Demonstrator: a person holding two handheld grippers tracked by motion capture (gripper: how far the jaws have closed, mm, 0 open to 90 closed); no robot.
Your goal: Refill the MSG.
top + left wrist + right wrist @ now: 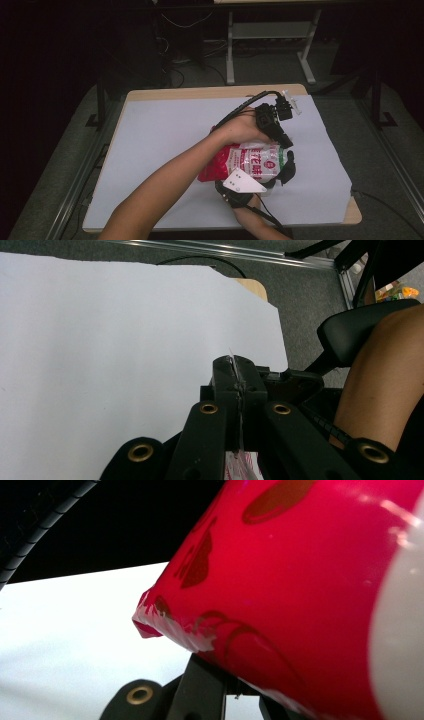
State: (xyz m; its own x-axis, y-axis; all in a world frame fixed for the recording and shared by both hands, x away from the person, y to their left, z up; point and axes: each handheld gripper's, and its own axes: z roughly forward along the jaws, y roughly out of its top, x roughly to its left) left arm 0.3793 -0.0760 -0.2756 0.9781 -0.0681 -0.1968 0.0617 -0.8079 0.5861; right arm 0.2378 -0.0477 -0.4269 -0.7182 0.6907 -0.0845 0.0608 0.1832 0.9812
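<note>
A red-and-white printed plastic snack bag (247, 162) is held over the white sheet covering the wooden table (200, 92), in the right half of the sheet and somewhat nearer the table's near edge than its far edge. Whether the bag rests on the sheet or is lifted just clear of it cannot be told. Its long axis runs roughly parallel to the near edge, the red end toward the left edge and the white end toward the right edge.

The left gripper (285, 142) is reached across from the far side, and its jaws are seen clenched on the thin crimped seal of the bag's right end, a sliver of film showing between them in the left gripper view (235, 380). The right gripper (285, 172) is brought in from the near edge, under its grey plate, and is clamped on the same end of the bag; in the right gripper view the red film (300, 580) is seen bulging just over the jaws.

Both grips are thus set close together on one seam, so a tear or pull-apart across that seam is judged to be the move prepared.
</note>
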